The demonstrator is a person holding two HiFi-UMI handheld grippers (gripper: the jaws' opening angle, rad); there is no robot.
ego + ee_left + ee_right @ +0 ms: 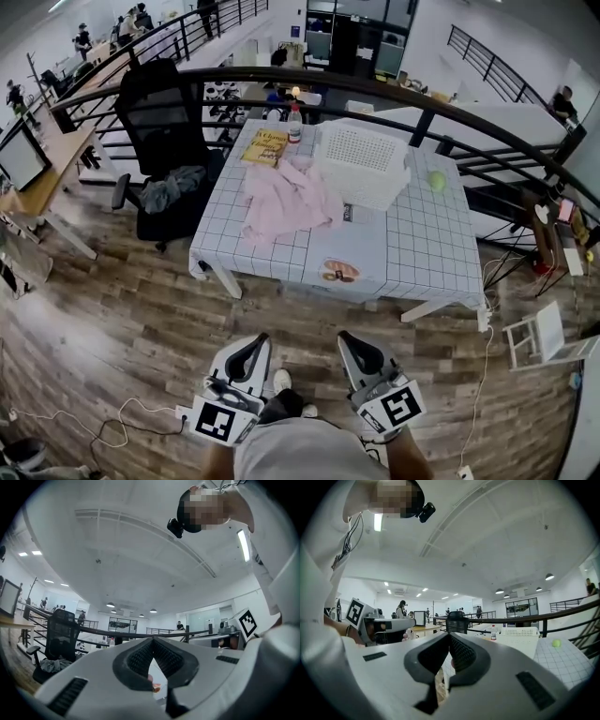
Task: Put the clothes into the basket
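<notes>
Closed, empty left tongs [253, 341] and right tongs [348, 339], crumpled pink clothes [284, 202] beside white perforated basket [367, 187], gridded table [412, 253]

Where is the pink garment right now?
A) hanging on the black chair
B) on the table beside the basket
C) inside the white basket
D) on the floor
B: the pink garment lies crumpled on the checked table, just left of the white basket in the head view.
</notes>
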